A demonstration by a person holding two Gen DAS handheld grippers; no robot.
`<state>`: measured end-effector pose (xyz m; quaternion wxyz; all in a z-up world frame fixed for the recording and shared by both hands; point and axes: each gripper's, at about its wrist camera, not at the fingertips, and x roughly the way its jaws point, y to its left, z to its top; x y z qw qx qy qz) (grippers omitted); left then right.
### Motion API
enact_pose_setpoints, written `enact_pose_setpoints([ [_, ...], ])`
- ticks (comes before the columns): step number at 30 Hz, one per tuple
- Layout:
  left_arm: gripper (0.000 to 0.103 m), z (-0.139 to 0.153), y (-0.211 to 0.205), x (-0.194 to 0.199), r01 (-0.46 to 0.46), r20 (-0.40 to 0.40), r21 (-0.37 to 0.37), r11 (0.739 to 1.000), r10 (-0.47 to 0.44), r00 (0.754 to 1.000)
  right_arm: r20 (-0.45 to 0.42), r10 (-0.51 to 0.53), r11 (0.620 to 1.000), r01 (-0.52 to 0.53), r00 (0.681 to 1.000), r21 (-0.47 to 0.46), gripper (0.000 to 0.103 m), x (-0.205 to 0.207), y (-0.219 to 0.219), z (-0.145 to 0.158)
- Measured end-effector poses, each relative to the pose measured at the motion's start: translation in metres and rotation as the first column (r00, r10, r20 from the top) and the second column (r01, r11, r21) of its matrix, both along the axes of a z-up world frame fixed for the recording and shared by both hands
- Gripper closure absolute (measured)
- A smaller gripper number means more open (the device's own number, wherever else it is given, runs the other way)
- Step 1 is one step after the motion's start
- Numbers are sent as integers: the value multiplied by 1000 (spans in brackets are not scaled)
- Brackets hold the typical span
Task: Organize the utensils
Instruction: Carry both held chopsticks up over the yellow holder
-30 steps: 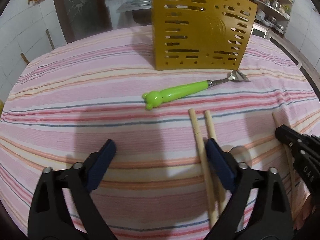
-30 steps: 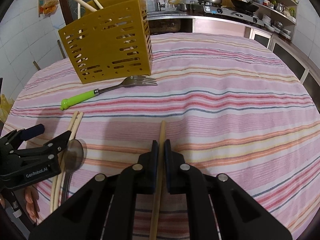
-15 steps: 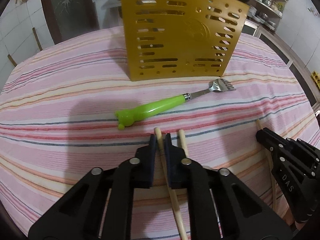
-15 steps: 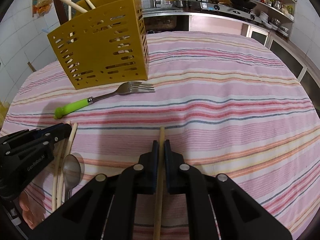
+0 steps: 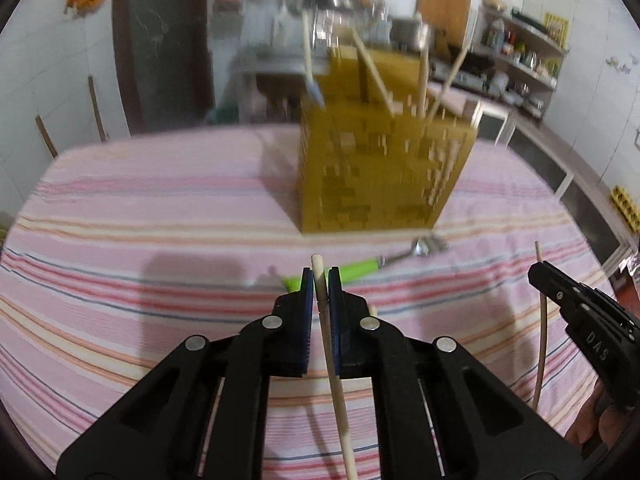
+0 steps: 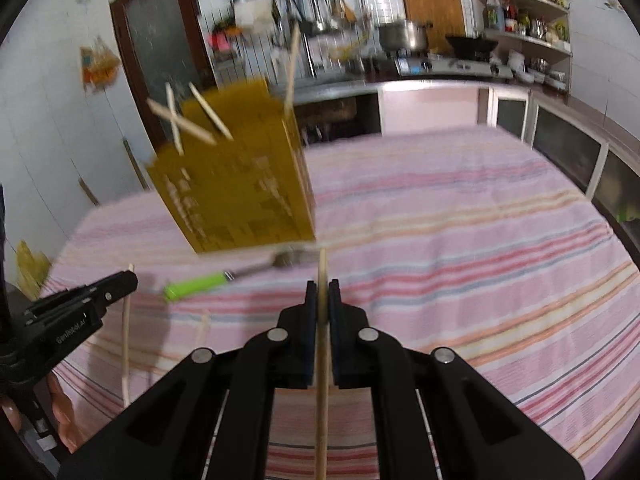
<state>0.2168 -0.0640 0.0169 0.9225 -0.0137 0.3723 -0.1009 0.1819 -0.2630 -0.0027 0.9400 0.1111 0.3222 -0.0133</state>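
Where the striped cloth (image 5: 160,216) covers the table, a yellow caddy (image 5: 380,176) stands toward the far side, several sticks poking out of its top. Both views blurred.

Left gripper (image 5: 320,276): blue pads clamped on a chopstick (image 5: 334,368), tip just past the pads, shaft running back under the camera. The stick is off the cloth. In the right view the same gripper shows at the left edge, its chopstick hanging pale below it.

Right gripper (image 6: 322,292): pads pinched on a second chopstick (image 6: 322,392), thin, near vertical in frame, tip just above the pads. Also clear of the cloth.

Fork (image 6: 224,278) with green handle lies on the cloth just in front of the caddy, tines toward the caddy's right corner, handle pointing left. Nothing touches it.

One more loose chopstick (image 6: 202,330) lies on the cloth between the two grippers, blurred.

Kitchen counter (image 6: 440,80) with pot behind.
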Motion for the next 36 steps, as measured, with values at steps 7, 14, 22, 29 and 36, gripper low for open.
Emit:
enact_pose_setpoints([
  [7,97,44,22,-30,-25,174,-25,999,29,984,208,-4,999,11,978,-35,97,-26,9,48],
  [14,98,71,35,-57,-25,302,-35,999,35,953,325,3,996,25,946,-82,97,-37,21,68],
  [22,98,87,44,-67,-29,384,-47,998,45,922,376,18,993,26,927,-113,97,-41,31,79],
  [29,98,102,45,-61,-21,415,-70,997,48,909,406,27,991,28,913,-128,97,-38,36,95],
  [36,98,152,33,-39,10,487,-78,997,29,873,460,24,990,43,888,-134,97,-18,32,137],
])
